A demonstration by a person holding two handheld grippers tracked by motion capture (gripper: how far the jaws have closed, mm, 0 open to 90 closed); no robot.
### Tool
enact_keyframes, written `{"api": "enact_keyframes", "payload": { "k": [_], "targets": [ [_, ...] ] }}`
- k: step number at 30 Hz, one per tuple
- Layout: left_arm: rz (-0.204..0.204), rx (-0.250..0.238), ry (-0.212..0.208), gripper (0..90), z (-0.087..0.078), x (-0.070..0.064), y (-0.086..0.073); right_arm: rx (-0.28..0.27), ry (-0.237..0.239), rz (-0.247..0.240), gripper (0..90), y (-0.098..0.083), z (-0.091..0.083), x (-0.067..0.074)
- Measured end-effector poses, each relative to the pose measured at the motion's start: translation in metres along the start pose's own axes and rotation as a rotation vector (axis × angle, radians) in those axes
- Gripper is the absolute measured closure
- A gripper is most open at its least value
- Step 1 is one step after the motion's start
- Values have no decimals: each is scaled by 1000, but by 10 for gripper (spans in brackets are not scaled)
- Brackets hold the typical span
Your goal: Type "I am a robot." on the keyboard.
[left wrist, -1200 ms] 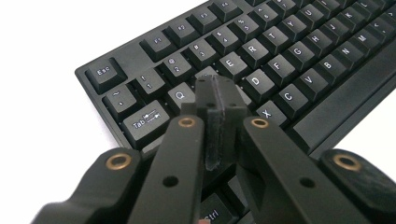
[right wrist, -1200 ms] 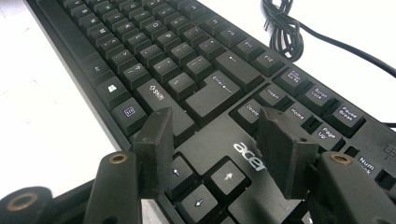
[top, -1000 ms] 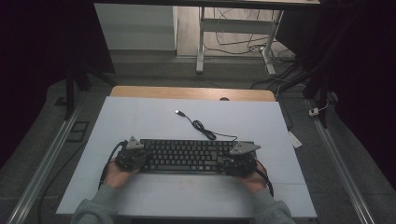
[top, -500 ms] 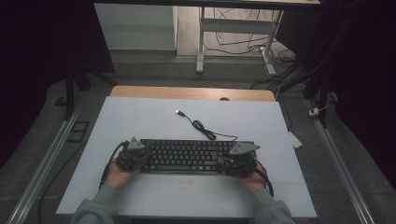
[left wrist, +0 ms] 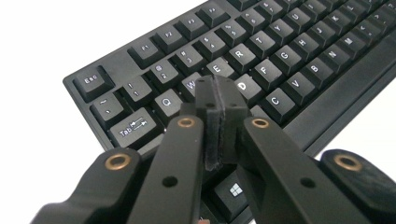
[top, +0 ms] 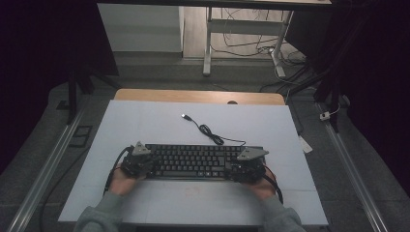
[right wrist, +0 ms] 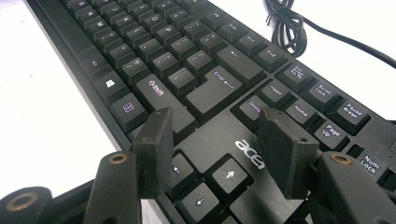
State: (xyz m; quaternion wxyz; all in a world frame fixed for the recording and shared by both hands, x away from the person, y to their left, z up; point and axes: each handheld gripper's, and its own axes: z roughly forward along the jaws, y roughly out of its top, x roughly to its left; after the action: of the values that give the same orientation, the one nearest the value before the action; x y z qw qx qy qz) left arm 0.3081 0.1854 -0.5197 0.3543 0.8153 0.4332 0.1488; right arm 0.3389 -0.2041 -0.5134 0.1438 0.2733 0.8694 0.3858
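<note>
The room is dark around a pale worktop (top: 145, 121), and behind its far edge cables lie on the floor. A black keyboard (top: 193, 162) lies near the front edge of the worktop, about in the middle, parallel to that edge. Its cable (top: 208, 130) runs in a loose coil toward the far edge. The left hand-held gripper (left wrist: 217, 100) is above the left end of the keyboard, its jaws clenched together with nothing between them. The right hand-held gripper (right wrist: 212, 135) is above the right end, over the arrow keys, with jaws spread and grasping nothing.
</note>
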Motion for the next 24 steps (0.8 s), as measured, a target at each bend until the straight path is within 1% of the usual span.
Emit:
{"api": "enact_keyframes", "payload": {
  "k": [11,13,24],
  "targets": [
    [9,-23,-9,884,-5,-2,3,7,-5,-3,461,0,1,0],
    [6,-27,-10,883,-6,-3,3,7,-5,-3,461,0,1,0],
    [18,-26,-16,884,-6,-4,4,18,-10,-8,462,0,2,1]
  ]
}}
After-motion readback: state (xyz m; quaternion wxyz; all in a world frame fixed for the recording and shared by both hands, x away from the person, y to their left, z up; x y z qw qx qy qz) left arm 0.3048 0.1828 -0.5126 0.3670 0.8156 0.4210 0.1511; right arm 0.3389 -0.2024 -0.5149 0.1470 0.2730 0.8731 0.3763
